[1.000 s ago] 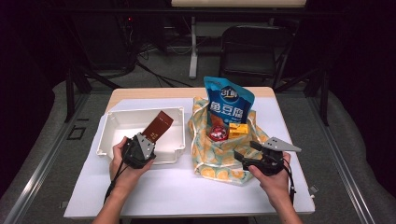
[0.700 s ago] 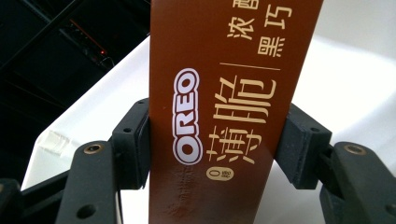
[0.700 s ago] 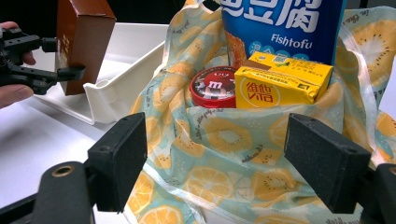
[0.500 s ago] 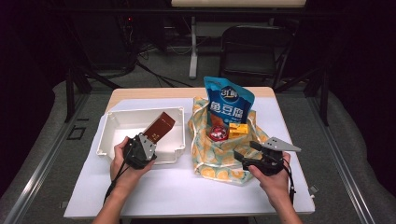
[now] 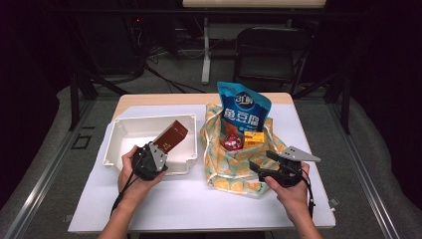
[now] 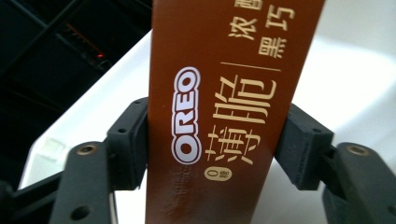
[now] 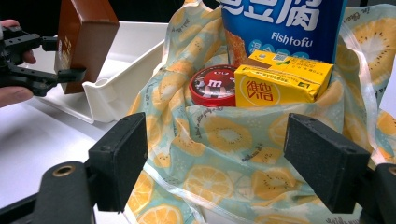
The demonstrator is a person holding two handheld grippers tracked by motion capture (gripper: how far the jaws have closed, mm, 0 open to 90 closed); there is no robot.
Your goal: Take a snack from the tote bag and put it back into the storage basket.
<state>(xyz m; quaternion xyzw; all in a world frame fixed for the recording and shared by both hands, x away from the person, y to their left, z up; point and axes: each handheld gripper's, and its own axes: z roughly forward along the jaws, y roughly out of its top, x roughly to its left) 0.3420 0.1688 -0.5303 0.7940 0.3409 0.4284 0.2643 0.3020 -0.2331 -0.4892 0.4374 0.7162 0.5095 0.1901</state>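
Observation:
A brown Oreo box [image 5: 170, 136] leans tilted over the white tray [image 5: 130, 130], and its lower end stands between the jaws of my left gripper [image 5: 156, 150]. In the left gripper view both pads [image 6: 130, 144] still touch the sides of the box [image 6: 219, 93], though the jaws have just been opening a little. My right gripper [image 5: 259, 168] is open at the front of a fruit-print cloth bag [image 5: 230, 169]. Its jaws [image 7: 210, 154] stand wide before the cloth [image 7: 219, 135], holding nothing.
In the cloth bag stand a blue Fishtofu pouch [image 5: 244, 110], a red round m&m tin [image 5: 232, 142] and a yellow drink carton [image 5: 254, 138]. A white mat [image 5: 199, 204] covers the table. A black chair [image 5: 271, 52] stands beyond the far edge.

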